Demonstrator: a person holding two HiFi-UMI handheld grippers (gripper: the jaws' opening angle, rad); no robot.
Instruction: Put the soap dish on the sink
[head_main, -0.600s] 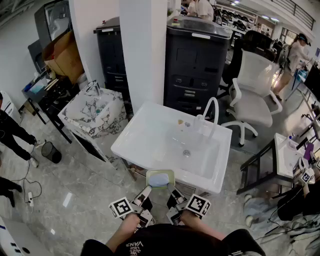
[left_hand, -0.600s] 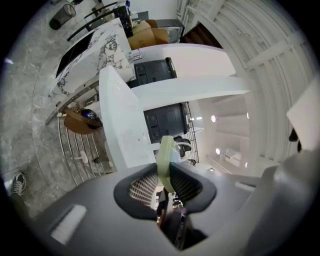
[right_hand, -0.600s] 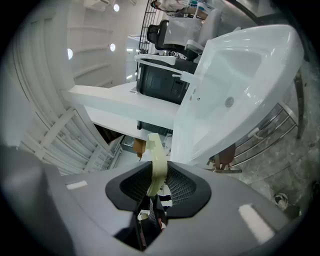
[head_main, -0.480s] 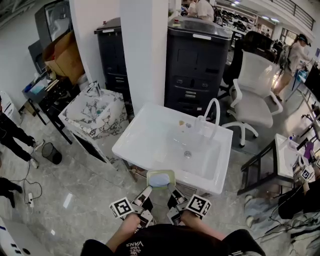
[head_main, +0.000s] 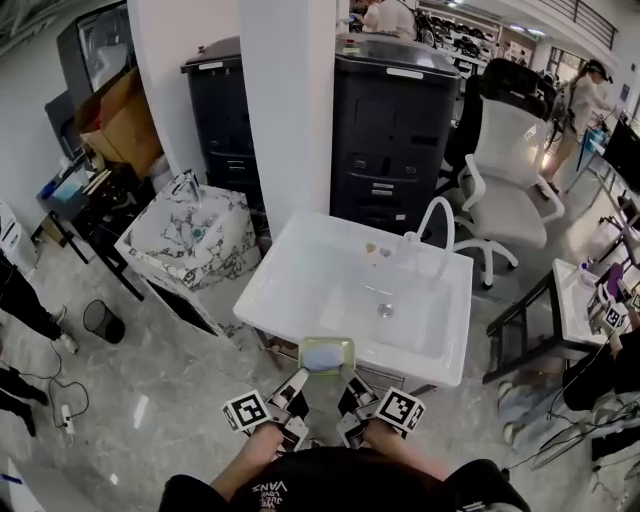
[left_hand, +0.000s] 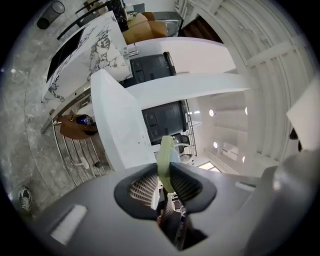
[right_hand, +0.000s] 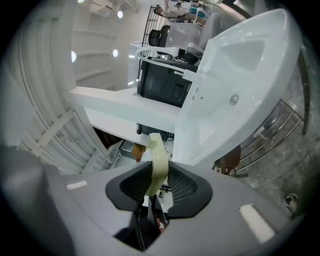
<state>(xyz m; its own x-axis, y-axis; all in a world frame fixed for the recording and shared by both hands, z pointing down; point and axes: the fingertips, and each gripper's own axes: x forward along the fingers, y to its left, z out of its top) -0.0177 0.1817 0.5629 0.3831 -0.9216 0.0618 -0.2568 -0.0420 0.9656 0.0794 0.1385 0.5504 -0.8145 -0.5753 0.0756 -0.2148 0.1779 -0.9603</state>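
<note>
Soap dish (head_main: 326, 355) is pinched by left claw (head_main: 297, 383) and right claw (head_main: 350, 386).

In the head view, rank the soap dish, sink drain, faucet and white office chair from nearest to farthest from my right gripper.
1. soap dish: clamped in the right gripper, at the near edge of the sink.
2. drain: in the basin, just beyond the dish.
3. faucet: at the sink's far rim.
4. office chair: behind the sink, to the right.

Black shirt (head_main: 330, 480): white print "VANS" (upside down from head view); smaller lines beside it too blurred. Nothing else legible.
</note>
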